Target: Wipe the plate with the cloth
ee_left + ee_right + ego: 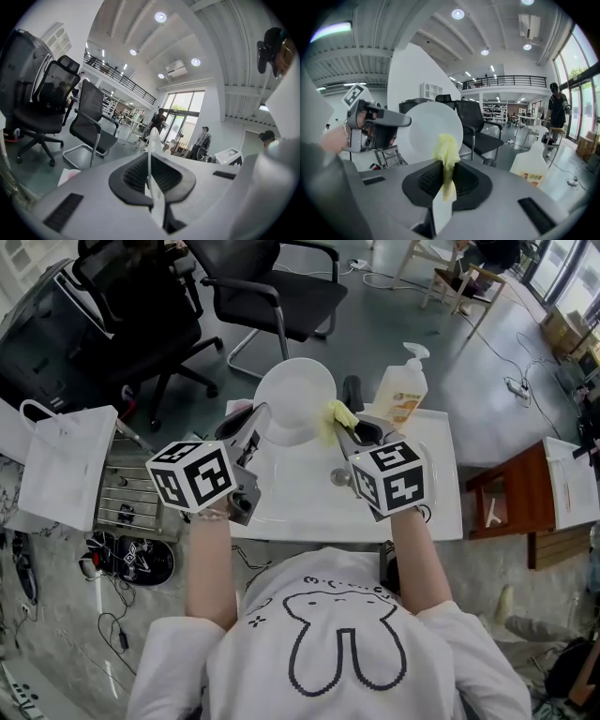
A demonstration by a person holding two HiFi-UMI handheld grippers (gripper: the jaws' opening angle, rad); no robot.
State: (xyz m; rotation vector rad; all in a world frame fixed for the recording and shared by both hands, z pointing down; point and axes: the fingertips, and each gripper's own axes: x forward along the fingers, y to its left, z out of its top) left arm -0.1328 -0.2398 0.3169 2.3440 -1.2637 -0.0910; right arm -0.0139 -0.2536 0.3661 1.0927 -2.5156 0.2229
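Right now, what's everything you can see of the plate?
The plate is round, plain white, smooth and glossy, like ceramic. It is held clear of the table, above its far side, tilted up with its face toward the person. The left hand-held gripper is shut on its left rim. The yellow cloth, pinched in the right hand-held gripper, sits at its right rim; contact can't be confirmed.

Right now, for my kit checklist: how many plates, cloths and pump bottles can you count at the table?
white plate: 1
yellow cloth: 1
pump bottle: 1
Total: 3
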